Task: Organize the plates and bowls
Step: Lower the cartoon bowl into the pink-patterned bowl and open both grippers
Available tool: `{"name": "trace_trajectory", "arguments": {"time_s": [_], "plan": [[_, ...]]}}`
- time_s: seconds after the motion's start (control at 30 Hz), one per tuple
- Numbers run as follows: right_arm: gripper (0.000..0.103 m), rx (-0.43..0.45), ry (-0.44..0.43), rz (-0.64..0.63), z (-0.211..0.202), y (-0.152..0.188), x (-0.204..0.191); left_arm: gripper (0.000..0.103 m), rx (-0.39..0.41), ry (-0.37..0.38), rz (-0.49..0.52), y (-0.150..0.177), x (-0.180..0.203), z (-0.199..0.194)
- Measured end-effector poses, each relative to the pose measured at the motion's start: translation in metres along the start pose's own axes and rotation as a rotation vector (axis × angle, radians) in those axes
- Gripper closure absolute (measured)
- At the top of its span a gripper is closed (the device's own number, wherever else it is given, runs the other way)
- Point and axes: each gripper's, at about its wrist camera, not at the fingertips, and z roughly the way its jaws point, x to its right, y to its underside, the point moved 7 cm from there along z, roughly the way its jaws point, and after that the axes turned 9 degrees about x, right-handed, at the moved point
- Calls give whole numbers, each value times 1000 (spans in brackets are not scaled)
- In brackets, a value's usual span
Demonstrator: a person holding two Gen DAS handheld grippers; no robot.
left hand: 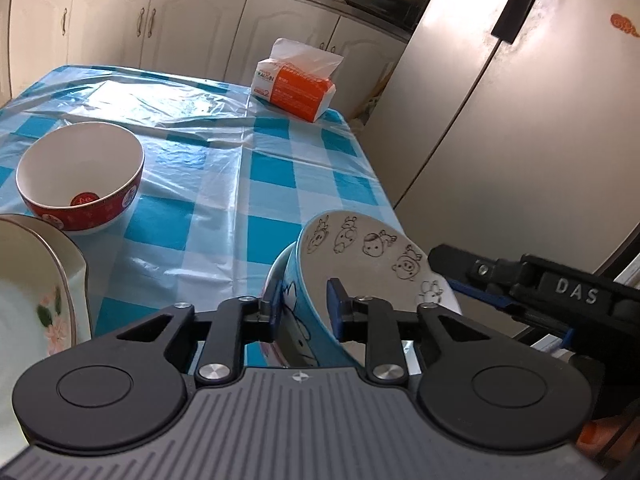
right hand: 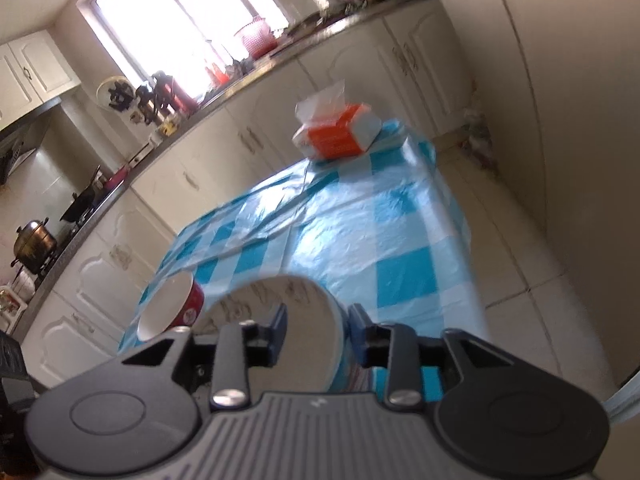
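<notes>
Left hand-held gripper [left hand: 306, 307]: clenched on the wall of a blue ceramic bowl with cartoon animals drawn inside [left hand: 360, 256], one pad inside, one outside; bowl tilted at the table's near right edge, its base hidden.

Right hand-held gripper [right hand: 318, 330]: straddled the same bowl's rim; contact blurred, grip cannot be told.

Red-patterned white bowl [left hand: 80, 176]: upright on the blue-checked plastic-covered table [left hand: 272, 184].

Floral-edged white plate [left hand: 36, 292]: cut off at left.

Orange tissue pack [left hand: 296, 80]: far corner.

Table [left hand: 272, 184] under blue-checked plastic cloth: red bowl [left hand: 80, 178], tissue pack [left hand: 294, 84], floral plate [left hand: 36, 292].
</notes>
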Motion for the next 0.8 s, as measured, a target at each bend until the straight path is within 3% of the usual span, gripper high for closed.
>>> {"name": "trace_trajectory", "arguments": {"time_s": [0.23,0.27,0.3,0.37,0.8], "plan": [[51,68,6,25,-14,-7,2,49,19,42,-1,-3,5,-7],[47,75,8,28,-15,-6,2,40,21,45,-5,-3,5,-9],[45,81,10,32,-17,-6,2,21,33,35,-10,-5,4,-12],[45,94,10,37,-20,-4,2,13,81,6,5,-10,2,-19],[25,179,40,22,-41,14,-7,5,122,-94,37,-5,-25,-43]]}}
